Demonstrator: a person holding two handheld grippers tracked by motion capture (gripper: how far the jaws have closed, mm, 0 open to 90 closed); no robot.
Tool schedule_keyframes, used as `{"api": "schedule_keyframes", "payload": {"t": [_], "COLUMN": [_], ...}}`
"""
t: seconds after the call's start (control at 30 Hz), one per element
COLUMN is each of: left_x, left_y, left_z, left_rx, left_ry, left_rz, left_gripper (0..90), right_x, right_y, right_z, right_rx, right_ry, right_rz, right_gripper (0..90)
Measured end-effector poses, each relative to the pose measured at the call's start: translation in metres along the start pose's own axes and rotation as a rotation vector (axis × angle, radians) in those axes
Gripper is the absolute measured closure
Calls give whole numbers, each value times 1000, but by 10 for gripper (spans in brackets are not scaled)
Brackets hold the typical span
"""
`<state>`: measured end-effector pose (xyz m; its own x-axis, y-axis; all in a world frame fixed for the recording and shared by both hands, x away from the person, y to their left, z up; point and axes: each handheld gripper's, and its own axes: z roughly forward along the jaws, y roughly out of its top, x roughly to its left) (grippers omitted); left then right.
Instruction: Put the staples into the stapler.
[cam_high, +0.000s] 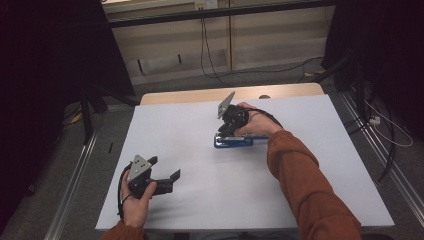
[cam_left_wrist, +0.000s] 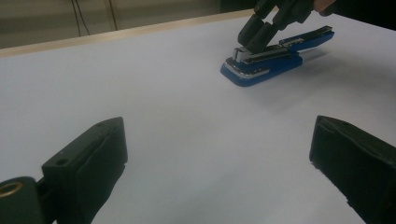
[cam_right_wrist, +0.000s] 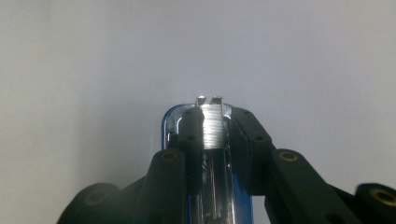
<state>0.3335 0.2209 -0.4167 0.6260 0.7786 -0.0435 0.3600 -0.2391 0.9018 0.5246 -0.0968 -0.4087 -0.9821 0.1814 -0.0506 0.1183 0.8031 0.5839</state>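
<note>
Blue stapler (cam_high: 233, 142) lies on the white table (cam_high: 190, 125), centre of the high view, just right of middle. Right gripper (cam_high: 226, 131) jaws narrow, closed round its metal head. Left gripper (cam_high: 165, 176) lower left, jaws wide apart, empty

A white table (cam_high: 200, 200) with a wooden far edge stands before black curtains (cam_high: 50, 50) and trailing cables (cam_high: 210, 60).

Blue stapler with a chrome metal top (cam_high: 233, 142) lies flat on the white tabletop, lid hinged open
</note>
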Motion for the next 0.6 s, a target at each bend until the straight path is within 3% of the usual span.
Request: {"api": "schedule_keyframes", "payload": {"t": [0.4, 0.6], "left_x": [0, 0], "left_y": [0, 0], "left_z": [0, 0], "left_rx": [1, 2], "left_ry": [1, 3], "left_rz": [0, -1], "left_gripper": [44, 44], "right_x": [-1, 2], "right_y": [-4, -8], "right_z": [-5, -7], "right_rx": [-14, -38], "right_ry": [-22, -38], "right_rz": [59, 124], "right_gripper": [583, 470]}}
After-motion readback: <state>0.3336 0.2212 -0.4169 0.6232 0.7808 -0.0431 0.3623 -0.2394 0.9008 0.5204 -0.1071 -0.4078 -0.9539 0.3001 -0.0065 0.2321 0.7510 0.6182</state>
